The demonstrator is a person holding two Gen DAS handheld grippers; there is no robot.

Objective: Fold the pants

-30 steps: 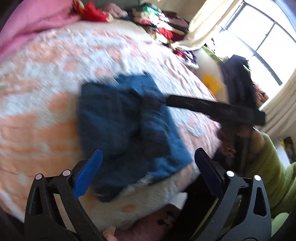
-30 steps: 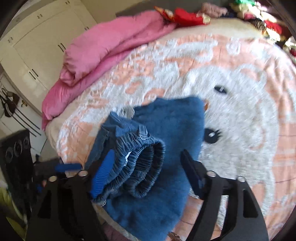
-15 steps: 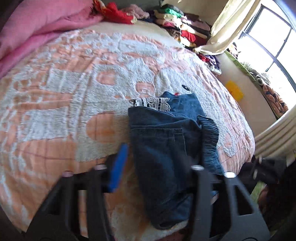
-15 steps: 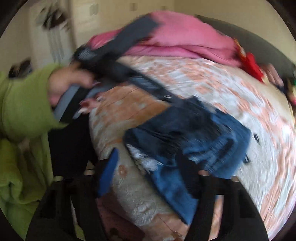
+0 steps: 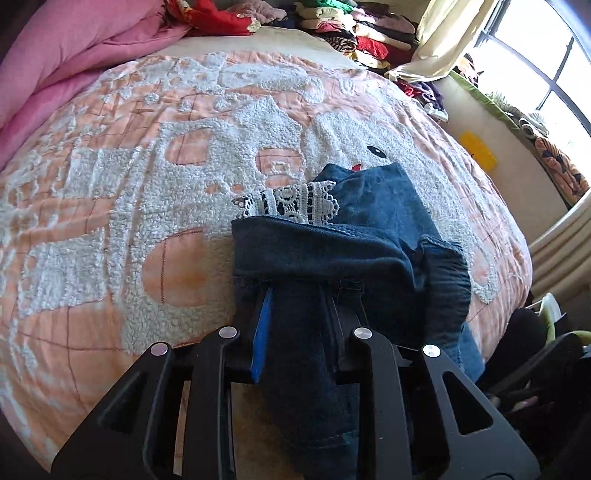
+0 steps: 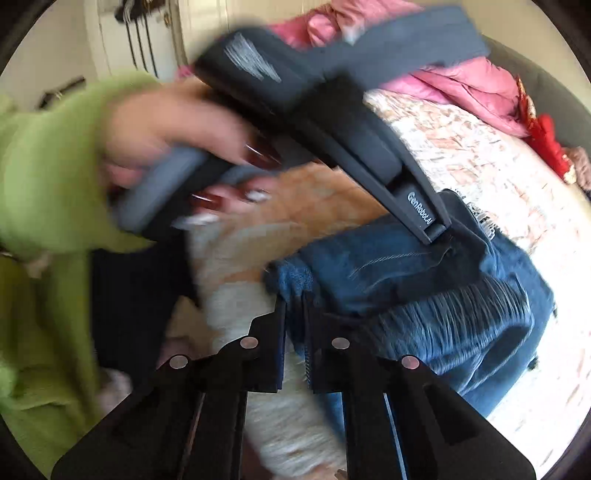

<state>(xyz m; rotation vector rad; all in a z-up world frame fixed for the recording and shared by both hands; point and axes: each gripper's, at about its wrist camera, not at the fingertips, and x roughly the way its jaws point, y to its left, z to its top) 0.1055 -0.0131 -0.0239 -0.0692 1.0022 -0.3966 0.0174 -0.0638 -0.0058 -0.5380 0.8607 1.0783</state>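
The half-folded jeans [image 5: 332,258] lie at the near edge of the bedspread [image 5: 110,221], lace hem [image 5: 291,203] poking out on top. The left gripper [image 5: 299,332] has just closed on a thick fold of denim; the right gripper [image 6: 293,332] has pinched a thin edge. That thin bite could slip, and uneven pulling might spill the bundle off the bed

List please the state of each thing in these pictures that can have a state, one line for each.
pants: partly folded, bunched on the bedspread near the bed's edge
left hand-held gripper: just closed on the denim of the pants
right hand-held gripper: just closed, pinching a blue edge of the pants
lace trim: exposed, on top of the fold
pink quilt: heaped at the bed's far side
clothes pile: stacked
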